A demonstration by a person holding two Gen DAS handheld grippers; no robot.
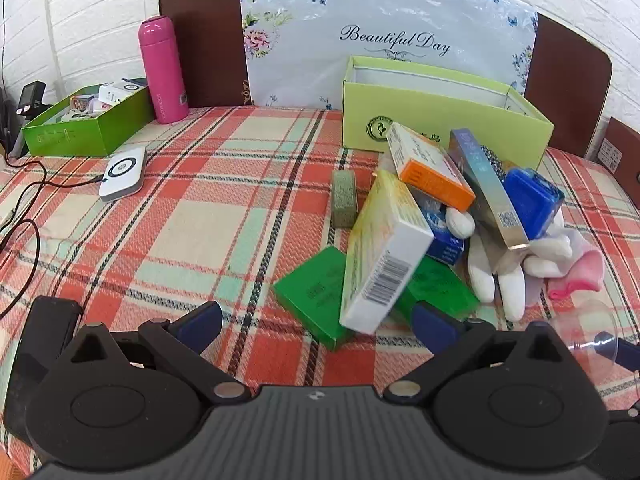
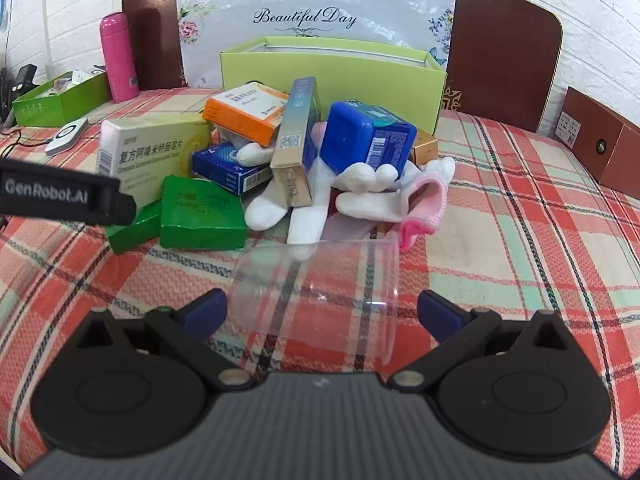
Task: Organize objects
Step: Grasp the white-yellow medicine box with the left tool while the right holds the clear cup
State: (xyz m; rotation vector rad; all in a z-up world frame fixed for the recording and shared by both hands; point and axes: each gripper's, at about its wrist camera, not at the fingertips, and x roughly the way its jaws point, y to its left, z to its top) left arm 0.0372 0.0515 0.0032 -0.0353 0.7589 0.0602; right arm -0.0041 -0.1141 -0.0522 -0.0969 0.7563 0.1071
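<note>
Both hand-held grippers gape wide, apparently empty.

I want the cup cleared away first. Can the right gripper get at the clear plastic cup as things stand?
Probably yes. The clear plastic cup lies on its side on the cloth just ahead of the right gripper, whose fingers stand wide open with nothing between them and the cup.

Cloth left of pile clear; cup blocks right.
</note>
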